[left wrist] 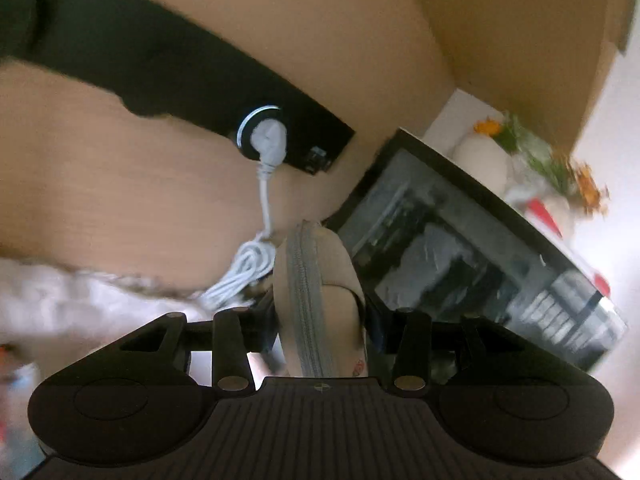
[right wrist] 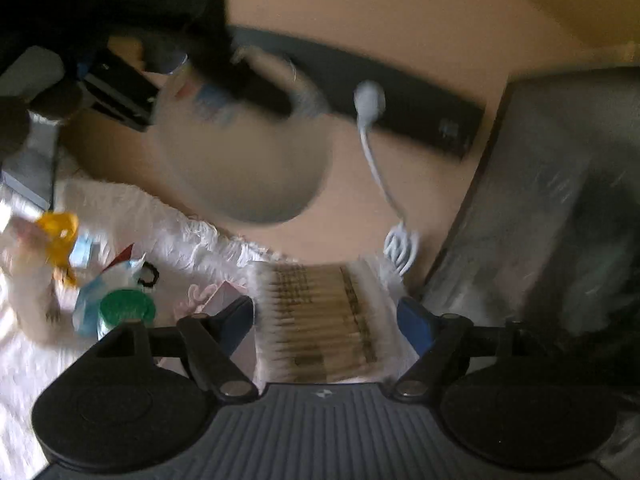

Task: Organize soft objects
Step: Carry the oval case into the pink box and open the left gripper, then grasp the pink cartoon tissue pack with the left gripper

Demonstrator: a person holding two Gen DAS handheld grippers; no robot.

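A beige soft pouch with a grey zipper stands on edge between the fingers of my left gripper, which is shut on it. In the right wrist view the same pouch shows as a blurred round shape hanging high at the left under a dark arm. My right gripper has its blue pads against both sides of a clear pack of cotton swabs, held above the white fluffy blanket.
A dark see-through storage box stands to the right, with a vase of flowers behind it. A black socket strip with a white plug and coiled cable runs along the wooden wall. Small packets, a green lid and a yellow item lie on the blanket.
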